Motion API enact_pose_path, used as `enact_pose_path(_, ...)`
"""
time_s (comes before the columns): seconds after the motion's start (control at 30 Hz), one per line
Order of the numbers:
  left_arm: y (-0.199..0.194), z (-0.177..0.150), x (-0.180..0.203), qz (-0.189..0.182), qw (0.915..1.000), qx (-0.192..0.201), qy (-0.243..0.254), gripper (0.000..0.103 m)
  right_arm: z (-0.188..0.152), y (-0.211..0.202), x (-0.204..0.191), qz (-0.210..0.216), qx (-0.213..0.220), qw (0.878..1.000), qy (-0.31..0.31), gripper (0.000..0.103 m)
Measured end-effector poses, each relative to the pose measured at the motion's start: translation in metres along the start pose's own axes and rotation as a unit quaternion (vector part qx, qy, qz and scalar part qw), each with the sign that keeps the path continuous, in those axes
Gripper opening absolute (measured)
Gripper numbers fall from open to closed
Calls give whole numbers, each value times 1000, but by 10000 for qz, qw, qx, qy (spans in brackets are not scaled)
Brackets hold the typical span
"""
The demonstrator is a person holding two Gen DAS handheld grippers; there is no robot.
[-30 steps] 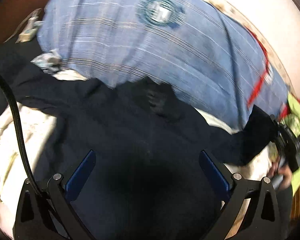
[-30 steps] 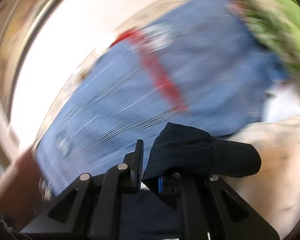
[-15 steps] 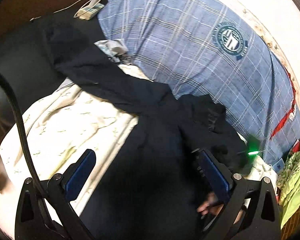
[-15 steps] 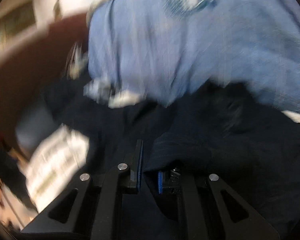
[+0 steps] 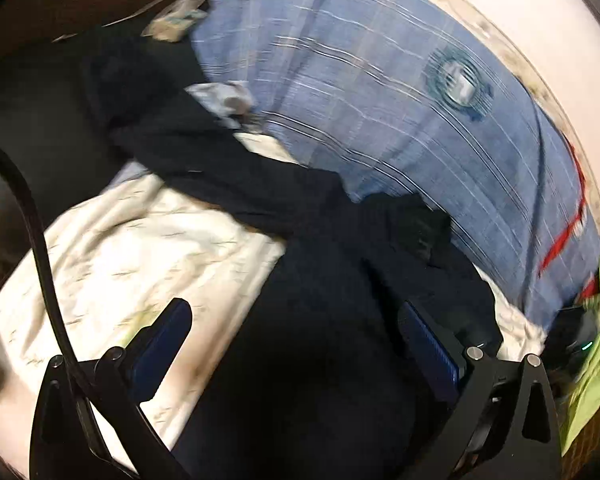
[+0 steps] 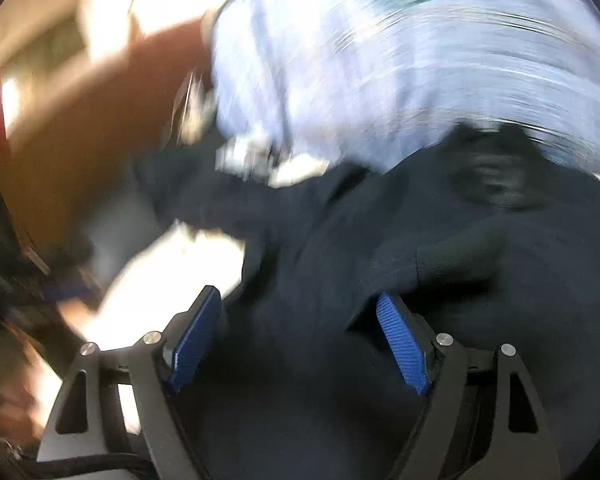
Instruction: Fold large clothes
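A dark navy garment [image 5: 332, 304] lies on a cream bedsheet [image 5: 132, 256], one sleeve stretched toward the far left. It also shows in the blurred right wrist view [image 6: 340, 280]. My left gripper [image 5: 296, 340] is open and empty, hovering over the garment's body. My right gripper [image 6: 300, 332] is open over the same garment, with a folded flap of dark cloth [image 6: 460, 256] lying just beyond its right finger.
A blue checked pillow [image 5: 400, 92] with a round badge lies behind the garment. A lime green cloth [image 5: 596, 344] is at the right edge. A small white item with a cord [image 5: 176, 20] sits at the back left. A brown headboard [image 6: 80, 128] stands on the left.
My right gripper was shut on the dark cloth and has opened, letting it drop onto the garment. The left gripper stayed open and shifted slightly over the garment.
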State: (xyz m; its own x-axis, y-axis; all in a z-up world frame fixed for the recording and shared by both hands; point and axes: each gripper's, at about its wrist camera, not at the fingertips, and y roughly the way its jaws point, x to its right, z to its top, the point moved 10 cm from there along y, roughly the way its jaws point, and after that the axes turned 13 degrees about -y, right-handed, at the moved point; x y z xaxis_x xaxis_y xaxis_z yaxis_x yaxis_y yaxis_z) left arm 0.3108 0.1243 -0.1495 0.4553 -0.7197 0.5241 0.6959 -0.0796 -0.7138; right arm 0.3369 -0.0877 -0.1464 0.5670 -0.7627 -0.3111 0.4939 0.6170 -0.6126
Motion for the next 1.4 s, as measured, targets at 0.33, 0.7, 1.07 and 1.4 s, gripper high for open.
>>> enact_pose_path(0.33,74,-82,129,518,9613,440,2671,103,-16,-98,96,-1051,379,9872,1137,81)
enact_pose_path(0.7,142,-83,108,903,9725,-73,2145,90,-46,-117,103,-936,419,9836,1481,81)
enact_pose_path(1.07,135,-107,151,729,9625,-34,2612,103,-52,-112,106,-918,444,9822,1580,81)
enact_pose_path(1.4,162,-62,90,1101,9817,-204,1540,28,-51,-124,105,-964,559,9810,1589,81)
